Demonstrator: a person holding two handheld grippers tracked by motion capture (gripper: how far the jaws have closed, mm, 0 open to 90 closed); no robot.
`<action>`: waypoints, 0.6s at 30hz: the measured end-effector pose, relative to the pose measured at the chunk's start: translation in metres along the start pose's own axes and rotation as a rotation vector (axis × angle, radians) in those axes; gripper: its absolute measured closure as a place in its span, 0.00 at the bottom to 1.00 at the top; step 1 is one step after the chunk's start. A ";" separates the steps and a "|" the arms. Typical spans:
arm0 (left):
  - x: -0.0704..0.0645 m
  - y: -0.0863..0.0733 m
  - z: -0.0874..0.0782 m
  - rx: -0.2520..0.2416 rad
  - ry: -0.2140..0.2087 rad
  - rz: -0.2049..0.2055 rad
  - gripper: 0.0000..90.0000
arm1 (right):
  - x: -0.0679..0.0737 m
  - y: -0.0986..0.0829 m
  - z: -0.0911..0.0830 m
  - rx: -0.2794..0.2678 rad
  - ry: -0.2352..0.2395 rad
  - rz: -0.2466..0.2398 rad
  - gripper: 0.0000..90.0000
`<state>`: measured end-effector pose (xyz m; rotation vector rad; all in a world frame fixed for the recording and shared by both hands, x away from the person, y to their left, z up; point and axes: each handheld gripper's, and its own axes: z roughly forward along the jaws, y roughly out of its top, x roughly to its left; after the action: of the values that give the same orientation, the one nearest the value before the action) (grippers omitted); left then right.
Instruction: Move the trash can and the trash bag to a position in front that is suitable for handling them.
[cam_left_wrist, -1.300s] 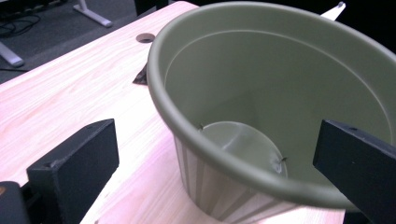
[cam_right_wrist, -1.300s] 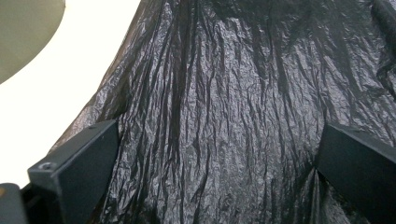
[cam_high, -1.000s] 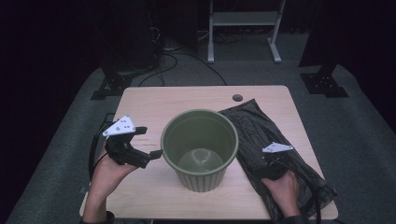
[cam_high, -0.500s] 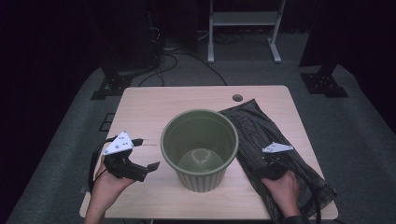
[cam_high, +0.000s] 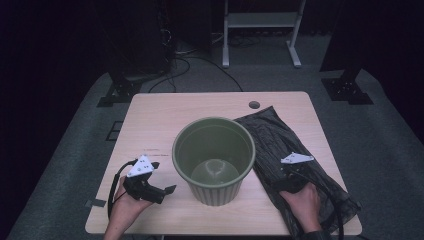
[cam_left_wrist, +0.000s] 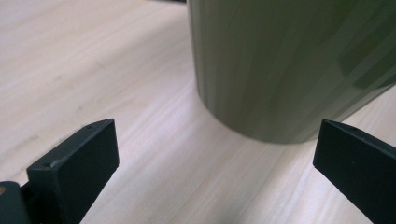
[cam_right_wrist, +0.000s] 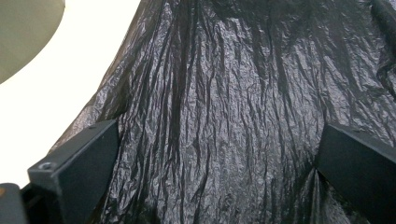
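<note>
Wooden table (cam_high: 165, 117), green bin (cam_high: 214, 159) between wide-open left claw (cam_high: 162, 190) and wide-open right claw (cam_high: 286, 179) over black bag (cam_high: 280, 137)

Wooden table (cam_high: 165, 120) with bin (cam_high: 214, 160), bag (cam_high: 280, 135)

The table (cam_high: 165, 115) is pale wood-look board, matt, with a fine straight grain and faint scuffs; the bin (cam_high: 214, 160) looks like olive-green plastic, its outer wall ribbed and softly satin, its inside bottom catching a dull shine; the bag (cam_high: 280, 135) is thin black plastic film, crinkled all over and glossy along the creases; the left gripper (cam_left_wrist: 215, 172) and right gripper (cam_right_wrist: 217, 172) have matt black, smooth jaws; the floor (cam_high: 385, 130) is grey, rough carpet.
</note>
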<state>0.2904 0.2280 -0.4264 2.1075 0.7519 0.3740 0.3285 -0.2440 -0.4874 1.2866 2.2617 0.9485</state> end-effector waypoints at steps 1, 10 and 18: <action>0.000 -0.002 0.003 0.003 -0.003 -0.004 0.00 | 0.000 0.000 0.000 0.000 0.000 0.000 0.00; 0.001 -0.025 0.028 0.064 0.003 -0.003 0.00 | 0.000 0.000 0.000 0.000 0.000 0.000 0.00; 0.000 -0.034 0.044 0.137 0.007 0.026 0.00 | 0.000 0.000 0.000 0.000 0.000 0.000 0.00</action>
<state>0.2999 0.2162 -0.4797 2.2468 0.7745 0.3529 0.3284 -0.2440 -0.4875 1.2867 2.2617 0.9486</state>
